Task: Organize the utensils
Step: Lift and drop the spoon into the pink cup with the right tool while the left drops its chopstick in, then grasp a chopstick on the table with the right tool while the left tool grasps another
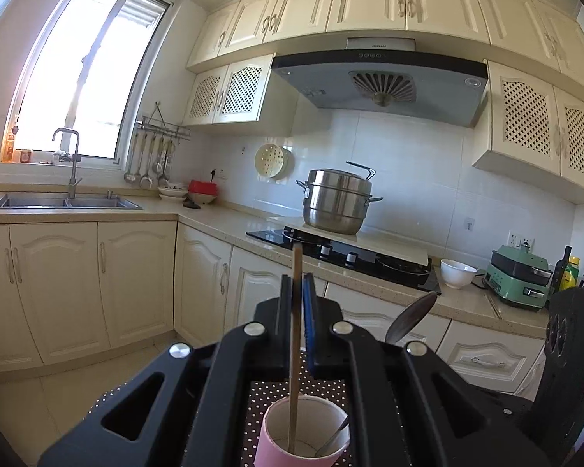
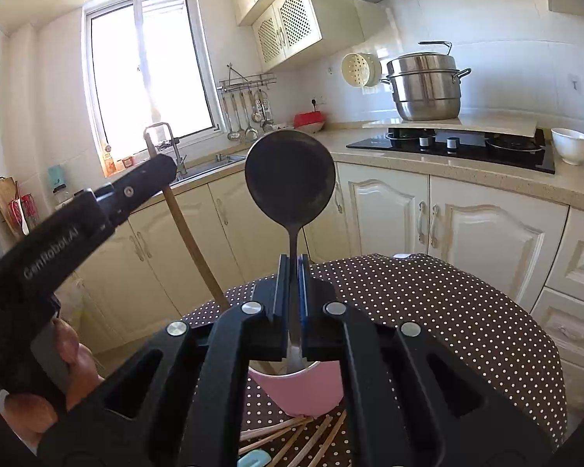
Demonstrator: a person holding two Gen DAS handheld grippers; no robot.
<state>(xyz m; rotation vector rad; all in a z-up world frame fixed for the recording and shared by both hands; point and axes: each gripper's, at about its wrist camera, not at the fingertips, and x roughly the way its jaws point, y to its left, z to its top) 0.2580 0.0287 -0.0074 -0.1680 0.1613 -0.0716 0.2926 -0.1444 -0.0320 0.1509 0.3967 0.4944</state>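
A pink cup (image 1: 303, 434) stands on the dotted tablecloth (image 1: 292, 389) just below both grippers. My left gripper (image 1: 298, 284) is shut on a wooden chopstick (image 1: 295, 334) that stands upright with its lower end inside the cup. My right gripper (image 2: 291, 268) is shut on the handle of a metal spoon (image 2: 290, 177), bowl up, its handle end reaching down into the pink cup (image 2: 303, 391). The spoon also shows in the left wrist view (image 1: 410, 317). The left gripper body (image 2: 97, 210) and the chopstick (image 2: 190, 241) show at the left of the right wrist view.
Several wooden chopsticks (image 2: 292, 439) and a light blue utensil (image 2: 255, 459) lie on the dotted table (image 2: 447, 311) in front of the cup. Cream cabinets, a sink (image 1: 66, 202), a black hob (image 1: 350, 257) with a steel pot (image 1: 336, 200) and a white bowl (image 1: 457, 272) line the counter behind.
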